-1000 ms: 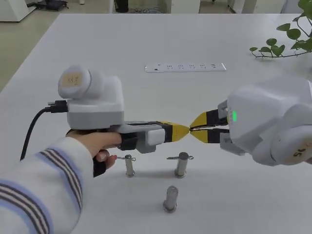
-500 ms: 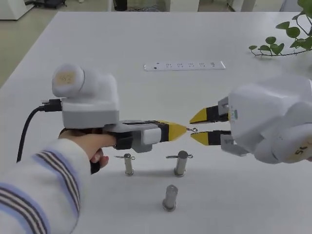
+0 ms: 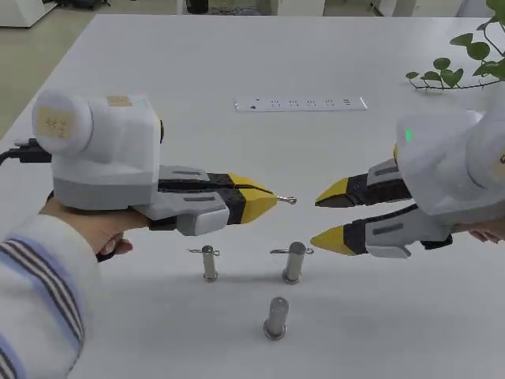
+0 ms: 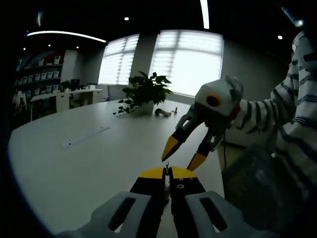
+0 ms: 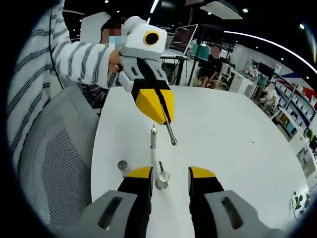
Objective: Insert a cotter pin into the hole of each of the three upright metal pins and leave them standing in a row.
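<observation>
While the yellow-tipped left tongs [image 3: 271,198] are clamped tight on a thin silvery wire cotter pin [image 3: 286,200], whose rounded end juts out past their tips, the yellow-tipped right tongs [image 3: 317,220] stand wide apart and hold nothing. Their tips are just beside that end but clear of it. Both hover above the white desk [image 3: 237,71], over three short grey steel pins. The rear left pin [image 3: 209,263] and rear right pin [image 3: 293,262] stand upright, each with a wire cotter through its head. The plain front pin [image 3: 275,317] stands nearer the person. The part of the held cotter pin inside the left jaws is hidden, and in the left gripper view it is a mere sliver. A second ago the right tongs gripped the wire too; half a second ago they were narrowly parted around its end. Now they have drawn back and spread wider.
</observation>
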Action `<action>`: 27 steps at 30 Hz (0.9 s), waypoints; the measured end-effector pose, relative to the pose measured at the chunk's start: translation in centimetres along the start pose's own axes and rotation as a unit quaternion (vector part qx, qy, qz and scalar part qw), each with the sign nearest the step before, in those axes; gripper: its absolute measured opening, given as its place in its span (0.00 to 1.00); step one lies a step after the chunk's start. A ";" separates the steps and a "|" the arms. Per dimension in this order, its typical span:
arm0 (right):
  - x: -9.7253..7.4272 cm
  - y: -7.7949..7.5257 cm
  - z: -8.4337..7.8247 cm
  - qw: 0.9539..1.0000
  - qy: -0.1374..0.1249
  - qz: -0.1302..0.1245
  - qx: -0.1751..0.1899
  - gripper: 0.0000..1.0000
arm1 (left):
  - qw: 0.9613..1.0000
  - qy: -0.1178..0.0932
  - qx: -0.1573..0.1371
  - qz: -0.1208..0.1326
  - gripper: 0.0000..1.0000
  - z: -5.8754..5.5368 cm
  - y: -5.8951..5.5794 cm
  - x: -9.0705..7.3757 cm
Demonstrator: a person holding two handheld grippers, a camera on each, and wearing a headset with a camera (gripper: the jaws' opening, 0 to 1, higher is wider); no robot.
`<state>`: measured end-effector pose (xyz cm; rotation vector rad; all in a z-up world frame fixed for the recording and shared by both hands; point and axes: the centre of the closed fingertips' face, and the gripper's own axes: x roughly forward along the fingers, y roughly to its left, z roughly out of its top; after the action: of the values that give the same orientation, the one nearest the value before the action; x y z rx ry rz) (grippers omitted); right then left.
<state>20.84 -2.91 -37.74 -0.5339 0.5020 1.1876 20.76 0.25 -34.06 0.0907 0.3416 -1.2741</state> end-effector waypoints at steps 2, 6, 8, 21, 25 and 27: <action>0.0 0.5 0.6 1.000 -0.010 0.014 0.004 0.24 | 1.000 0.000 0.009 -0.010 0.00 0.1 -0.6 -0.2; 0.2 1.3 1.4 0.999 -0.021 0.031 0.010 0.22 | 0.997 -0.004 0.067 -0.039 0.00 0.7 -2.1 -0.5; 0.3 2.0 1.7 0.999 -0.024 0.045 0.012 0.20 | 0.996 -0.005 0.081 -0.048 0.00 0.9 -2.6 -0.5; 0.2 3.9 2.5 0.996 -0.043 0.078 0.002 0.00 | 0.991 0.001 0.107 -0.075 0.00 0.9 -3.7 -0.3; 0.0 4.1 2.6 0.996 -0.047 0.081 0.003 0.00 | 0.990 0.012 0.120 -0.078 0.00 0.7 -3.8 -0.4; -0.1 4.4 2.6 0.995 -0.047 0.088 0.004 0.00 | 0.989 0.015 0.121 -0.081 0.00 0.6 -3.9 -0.4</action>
<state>16.83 -0.12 -36.17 -0.4320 0.4808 1.3715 17.02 -0.66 -32.92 0.2948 0.2216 -1.4740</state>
